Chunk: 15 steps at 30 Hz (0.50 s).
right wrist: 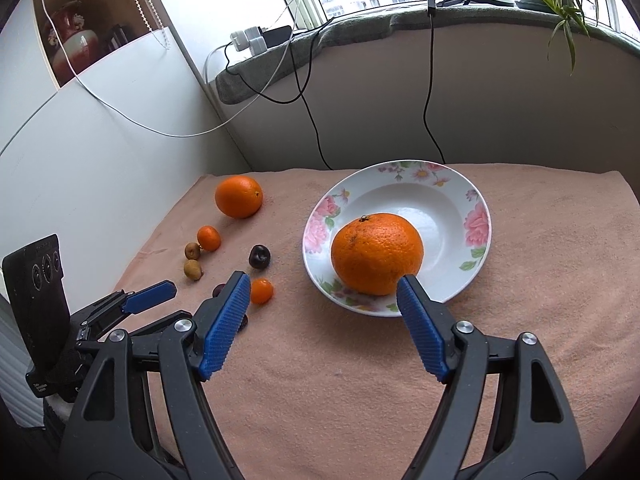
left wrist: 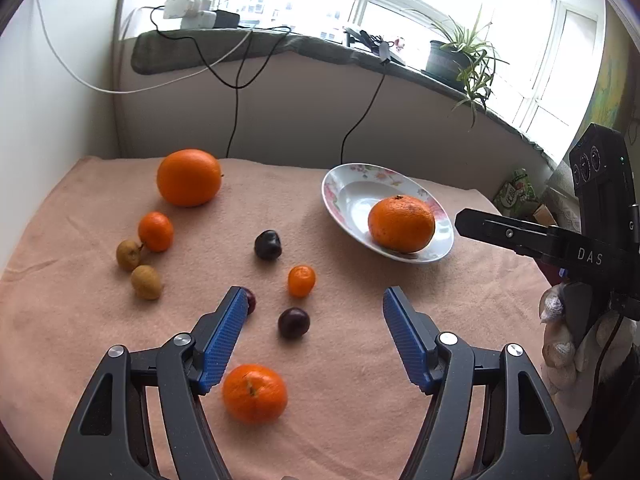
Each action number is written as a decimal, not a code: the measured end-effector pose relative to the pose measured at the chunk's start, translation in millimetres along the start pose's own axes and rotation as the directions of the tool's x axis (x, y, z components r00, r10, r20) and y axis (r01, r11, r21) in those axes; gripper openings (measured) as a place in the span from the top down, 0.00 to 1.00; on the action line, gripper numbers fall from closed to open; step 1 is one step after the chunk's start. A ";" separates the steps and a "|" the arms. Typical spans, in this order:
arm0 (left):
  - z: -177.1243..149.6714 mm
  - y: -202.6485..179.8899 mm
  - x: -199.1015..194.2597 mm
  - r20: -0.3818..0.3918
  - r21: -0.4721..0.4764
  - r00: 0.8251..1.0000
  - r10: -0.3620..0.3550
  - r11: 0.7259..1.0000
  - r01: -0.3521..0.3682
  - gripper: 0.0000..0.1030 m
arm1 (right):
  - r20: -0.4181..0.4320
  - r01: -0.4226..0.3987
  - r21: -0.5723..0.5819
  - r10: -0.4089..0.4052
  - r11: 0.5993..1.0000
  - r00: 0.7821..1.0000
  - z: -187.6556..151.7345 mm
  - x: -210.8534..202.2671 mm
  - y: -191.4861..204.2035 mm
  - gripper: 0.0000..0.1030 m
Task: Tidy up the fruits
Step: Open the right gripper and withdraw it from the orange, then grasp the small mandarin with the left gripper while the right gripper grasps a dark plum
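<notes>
Black tongs point(left wrist: 316, 300), ribbed blue pads point(left wrist: 230, 332), silver screws.

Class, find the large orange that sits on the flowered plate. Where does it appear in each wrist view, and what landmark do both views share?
Left wrist: the large orange lies right of centre, on the flowered plate.
Right wrist: it is central, just beyond the right gripper.
Shared landmark: the other big orange on the pink cloth.

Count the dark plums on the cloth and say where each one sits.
3. One plum lies mid-cloth, left of the plate. A second sits nearer, between the left gripper's open fingers. A third peeks from behind its left finger. More may be hidden.
</notes>
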<state>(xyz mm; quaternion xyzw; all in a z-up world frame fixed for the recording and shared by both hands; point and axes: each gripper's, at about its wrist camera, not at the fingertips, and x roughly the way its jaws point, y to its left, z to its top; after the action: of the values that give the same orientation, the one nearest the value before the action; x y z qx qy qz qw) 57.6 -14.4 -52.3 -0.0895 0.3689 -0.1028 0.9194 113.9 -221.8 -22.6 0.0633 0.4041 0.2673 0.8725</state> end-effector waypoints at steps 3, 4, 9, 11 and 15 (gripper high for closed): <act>-9.7 11.6 -8.8 -0.001 -0.021 1.000 0.025 0.999 -0.025 0.32 | -0.010 -0.016 -0.010 0.016 1.000 1.000 -3.2 3.1 8.2 0.24; -12.3 15.6 -10.8 -0.003 -0.029 1.000 0.030 0.999 -0.031 0.32 | -0.013 -0.019 -0.017 0.019 1.000 1.000 -4.9 4.2 11.7 0.24; -27.4 28.4 -18.3 -0.018 -0.064 0.999 0.044 0.997 -0.045 0.32 | -0.035 -0.046 -0.041 0.045 0.998 0.998 -12.9 12.9 29.3 0.24; -33.8 31.1 -20.3 -0.025 -0.070 0.999 0.044 0.996 -0.046 0.32 | -0.051 -0.054 -0.050 0.052 0.997 0.997 -17.1 18.9 37.0 0.24; -44.9 34.1 -21.7 -0.042 -0.078 0.999 0.030 0.996 -0.033 0.32 | -0.082 -0.070 -0.074 0.064 0.995 0.995 -25.3 30.9 49.5 0.24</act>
<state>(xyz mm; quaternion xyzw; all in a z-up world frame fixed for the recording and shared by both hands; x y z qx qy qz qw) 15.2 20.0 -78.2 -0.1177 0.3927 -0.0755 0.9090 91.0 -166.5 -44.0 0.0328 0.4255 0.3142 0.8480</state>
